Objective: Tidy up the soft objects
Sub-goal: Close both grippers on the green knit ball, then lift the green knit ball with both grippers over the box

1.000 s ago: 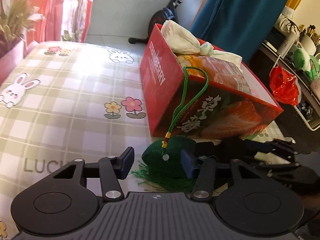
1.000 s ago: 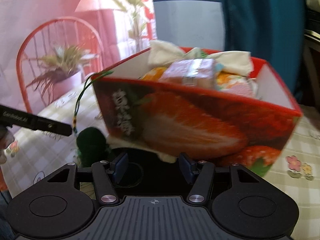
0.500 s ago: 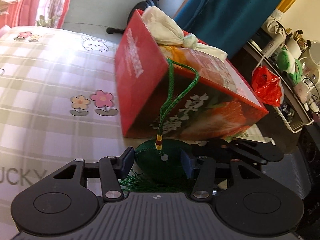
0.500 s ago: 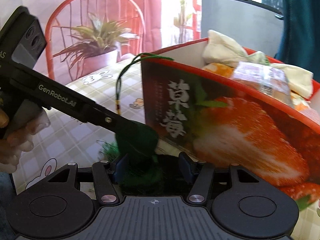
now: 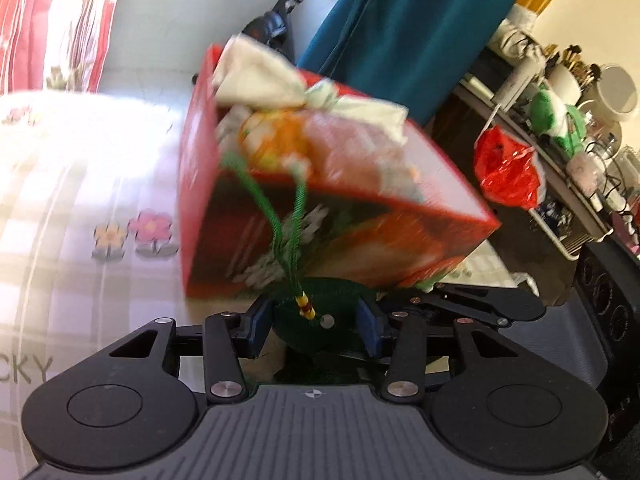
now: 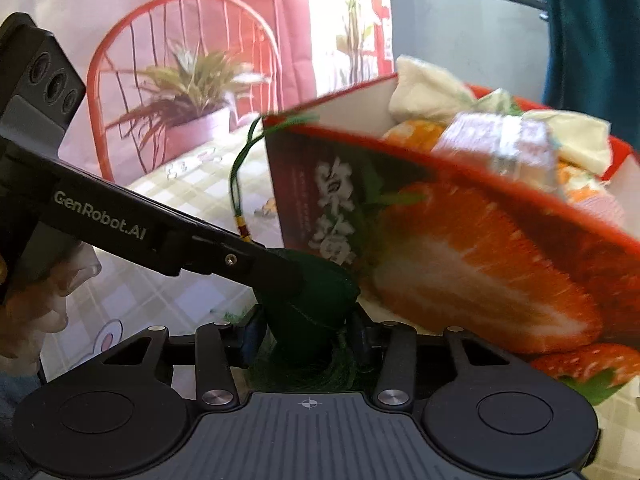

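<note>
we see a dark green stuffed pouch [image 5: 320,320], rounded and soft, sitting low at six o'clock in both wrist views [image 6: 308,304]. a green fringe [image 6: 304,372] spreads beneath it. its green cord [image 5: 288,232] climbs toward twelve o'clock, with yellow and red beads [image 5: 305,306] near the pouch, and loops over the near rim of the red strawberry box [image 5: 320,216]. the box stands just behind the pouch, tilted in the frame and blurred, printed with a big strawberry and white characters [image 6: 460,264]. it is filled to the rim: a knotted cream cloth bundle [image 5: 280,80] at one o'clock, an orange soft item [image 5: 276,140], and a pale wrapped packet [image 6: 500,144].
</note>
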